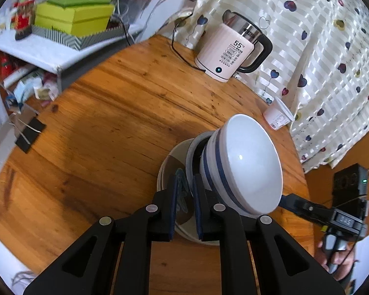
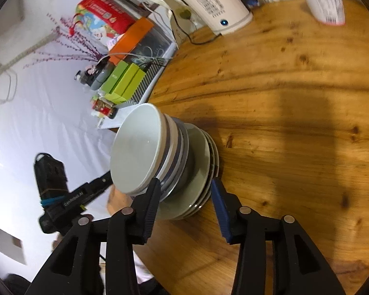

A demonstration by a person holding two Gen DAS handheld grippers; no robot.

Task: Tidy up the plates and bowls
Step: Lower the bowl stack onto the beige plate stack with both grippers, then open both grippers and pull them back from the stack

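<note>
bowls (image 2: 145, 150) nested on plates (image 2: 199, 191). right gripper (image 2: 184, 196) released; left gripper (image 1: 185, 196) narrowly parted, straddling a plate rim. risk: a nudge could tip the stack.

A round wooden bench (image 1: 115, 113) stood beside a heart-patterned curtain (image 1: 319, 49) and a cluttered white shelf (image 1: 37, 49).

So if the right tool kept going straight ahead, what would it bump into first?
Most likely the stack of plates under the bowls: the right tool stands open right at its near rim. Depth is hard to judge through this lens.
</note>
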